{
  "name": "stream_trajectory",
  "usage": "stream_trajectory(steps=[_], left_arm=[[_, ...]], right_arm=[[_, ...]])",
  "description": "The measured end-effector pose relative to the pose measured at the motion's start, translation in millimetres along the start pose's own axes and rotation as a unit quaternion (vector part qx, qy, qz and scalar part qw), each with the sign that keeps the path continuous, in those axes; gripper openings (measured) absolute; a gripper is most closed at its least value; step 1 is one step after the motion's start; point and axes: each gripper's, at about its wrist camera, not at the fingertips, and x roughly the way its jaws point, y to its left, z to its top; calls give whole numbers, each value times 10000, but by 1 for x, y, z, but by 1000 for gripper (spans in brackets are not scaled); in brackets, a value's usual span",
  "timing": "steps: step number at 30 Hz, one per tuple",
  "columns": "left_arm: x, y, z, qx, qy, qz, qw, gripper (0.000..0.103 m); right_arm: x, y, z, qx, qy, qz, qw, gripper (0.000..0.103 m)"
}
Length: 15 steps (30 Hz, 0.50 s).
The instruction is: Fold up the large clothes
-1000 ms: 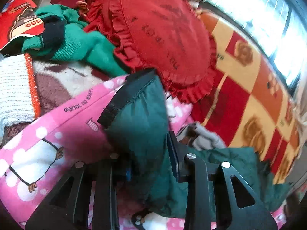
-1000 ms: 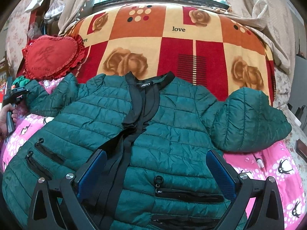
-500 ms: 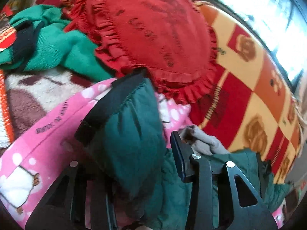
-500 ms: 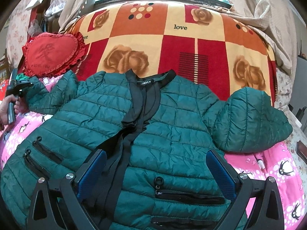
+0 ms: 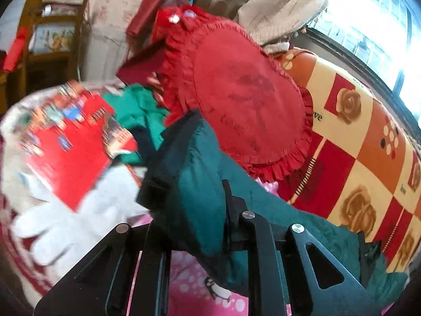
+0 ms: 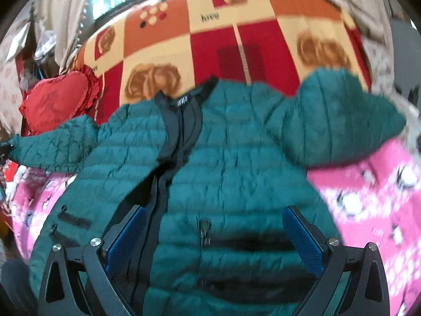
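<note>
Left fingers (image 5: 231, 226) are clamped on the jacket's sleeve (image 5: 200, 194) at its black cuff, bottom centre of the left wrist view; they've just been closing, w/ the sleeve between them. The left gripper (image 5: 196, 239) holds the sleeve end raised above the pink sheet (image 5: 189, 289). Right fingers (image 6: 126, 234) stand wide apart at the bottom of the right wrist view, nothing between the blue pads; the right gripper (image 6: 213, 237) hangs over the jacket's lower front, not touching as far as can be told.

The green quilted jacket (image 6: 236, 163) lies front-up on the bed, centre of the right wrist view, black placket and collar running up the middle, zip pockets near the hem. Its other sleeve (image 6: 339, 121) is folded, mid right, resting partly on the sheet. The held sleeve reaches to the left edge of that view.

Farther back: red heart cushion (image 5: 244, 100), upper centre in the left wrist view, just behind the cuff. Left of it a green knit (image 5: 136, 110), a red printed item (image 5: 68, 152) and white fabric (image 5: 73, 226), all blurred. The checked rose blanket (image 6: 210, 44) covers the bed beyond the collar. Window (image 5: 381, 26) at upper right, curtain (image 5: 284, 2) beside it.
</note>
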Motion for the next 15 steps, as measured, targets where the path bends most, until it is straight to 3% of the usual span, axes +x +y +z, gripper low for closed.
stream_trajectory(steps=[3, 7, 11, 15], left_arm=[[-17, -14, 2, 163, -132, -42, 9998, 14], [-28, -49, -1, 348, -56, -706, 9969, 14], [-39, -106, -10, 851, -66, -1252, 9885, 14], [-43, -167, -31, 1070, 211, -1894, 9758, 14]], right_arm=[[-3, -1, -7, -78, 60, -93, 9999, 102], [-16, -6, -10, -269, -97, -625, 9976, 102], [-26, -18, -13, -218, -99, -799, 9965, 102], [-36, -30, -17, -120, -34, -803, 9967, 102]])
